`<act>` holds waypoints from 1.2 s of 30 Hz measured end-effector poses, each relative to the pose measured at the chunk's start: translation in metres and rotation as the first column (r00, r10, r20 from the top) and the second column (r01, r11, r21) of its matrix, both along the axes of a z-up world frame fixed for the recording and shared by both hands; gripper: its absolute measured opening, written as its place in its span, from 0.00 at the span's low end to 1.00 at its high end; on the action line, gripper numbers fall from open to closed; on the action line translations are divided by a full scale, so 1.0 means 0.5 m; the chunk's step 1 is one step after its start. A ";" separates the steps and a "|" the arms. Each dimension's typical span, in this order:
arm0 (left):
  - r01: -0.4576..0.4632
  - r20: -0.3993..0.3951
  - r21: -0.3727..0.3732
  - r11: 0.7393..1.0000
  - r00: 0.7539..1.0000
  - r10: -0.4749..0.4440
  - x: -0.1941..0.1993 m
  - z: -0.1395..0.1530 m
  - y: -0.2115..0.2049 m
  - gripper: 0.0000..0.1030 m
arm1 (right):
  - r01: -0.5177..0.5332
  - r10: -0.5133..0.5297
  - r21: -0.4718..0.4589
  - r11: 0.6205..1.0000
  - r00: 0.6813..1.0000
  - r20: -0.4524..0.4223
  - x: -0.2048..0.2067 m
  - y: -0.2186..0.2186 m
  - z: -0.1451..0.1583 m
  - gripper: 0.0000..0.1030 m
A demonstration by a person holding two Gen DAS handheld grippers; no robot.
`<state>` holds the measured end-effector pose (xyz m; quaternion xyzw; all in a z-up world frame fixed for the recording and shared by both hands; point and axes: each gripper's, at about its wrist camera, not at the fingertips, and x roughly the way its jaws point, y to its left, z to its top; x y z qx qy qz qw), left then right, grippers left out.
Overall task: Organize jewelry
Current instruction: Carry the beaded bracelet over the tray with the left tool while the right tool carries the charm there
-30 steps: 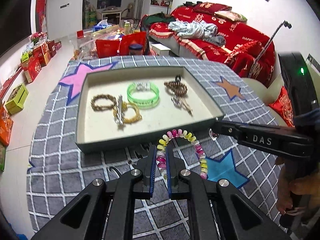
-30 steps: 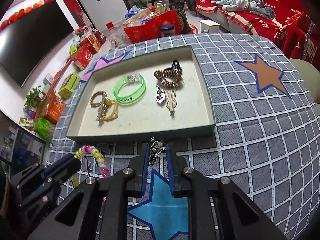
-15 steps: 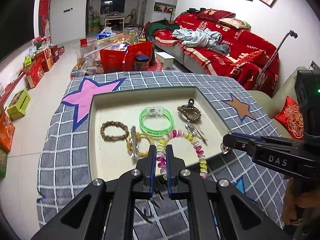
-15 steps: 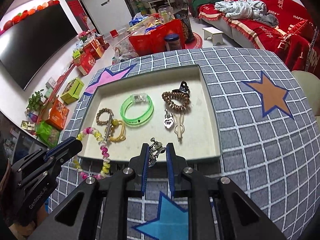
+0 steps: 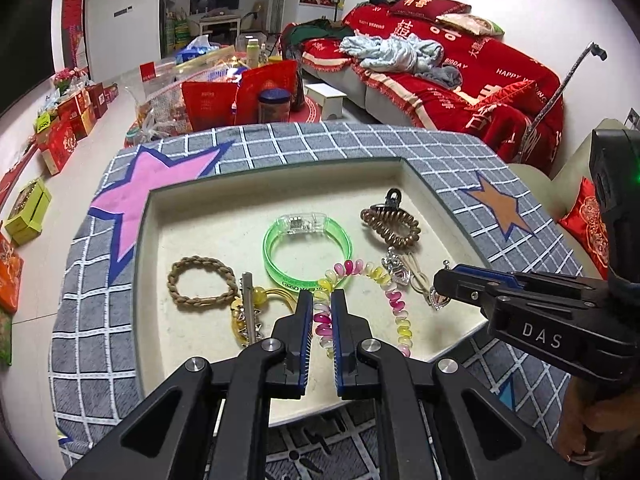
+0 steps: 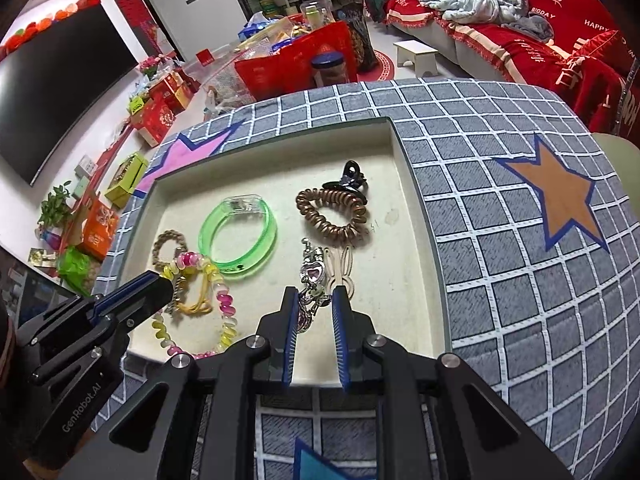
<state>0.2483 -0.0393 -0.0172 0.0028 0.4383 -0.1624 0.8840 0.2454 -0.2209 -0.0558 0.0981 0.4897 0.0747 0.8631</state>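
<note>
Jewelry is mostly in the tray [image 5: 276,178] already. The tray sits on the counter [image 6: 500,240], which has a gray checked cloth with big stars.

Lying flat in the tray are a green bangle [image 5: 306,250], a brown braided bracelet [image 5: 200,286], a yellow hair tie [image 5: 256,308] with a silver clip [image 5: 248,304] across it, a brown coil hair tie [image 5: 392,228] with a black claw clip [image 6: 348,178] just behind it, and a beige hairpin [image 6: 344,266].

Two more things are on their way in. The left gripper [image 5: 322,320] has its jaws closed on a pink and yellow coil bracelet [image 5: 384,292]. The loop hangs over the near part of the tray, close to the green bangle. I cannot tell if it touches the tray floor yet.

The right gripper [image 6: 314,320] has its jaws closed on a silver charm [image 6: 312,280] with a pink heart on it. The charm sticks out past the tips, over the near right part of the tray, just beside the beige hairpin.

So I think the job is close to done. What is left is to lower these two pieces onto bare spots in the tray and let go. No other loose jewelry shows on the cloth, though the grippers hide the near part of it.
</note>
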 end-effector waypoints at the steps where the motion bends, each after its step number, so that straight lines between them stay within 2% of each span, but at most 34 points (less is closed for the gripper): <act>1: 0.001 -0.005 0.003 1.000 1.000 -0.001 0.003 -0.005 -0.002 0.25 | 0.005 -0.005 0.001 1.000 1.000 -0.001 0.002 -0.002 -0.003 0.18; 13: 0.002 -0.043 0.040 0.999 0.999 0.000 0.024 -0.049 -0.017 0.25 | 0.031 -0.031 0.000 1.000 0.999 -0.026 0.023 -0.014 -0.034 0.18; 31: 0.029 -0.035 0.170 0.985 0.999 -0.023 0.021 -0.078 -0.044 0.25 | 0.031 -0.031 0.014 0.999 0.998 -0.045 0.022 -0.013 -0.047 0.19; 34: 0.032 -0.031 0.170 0.985 0.999 -0.027 0.017 -0.076 -0.045 0.25 | 0.032 -0.031 0.019 0.999 0.998 -0.052 0.020 -0.012 -0.049 0.22; 36: 0.032 -0.028 0.166 0.986 0.999 -0.028 0.015 -0.073 -0.045 0.25 | 0.029 -0.027 0.033 0.999 0.998 -0.050 0.016 -0.014 -0.048 0.30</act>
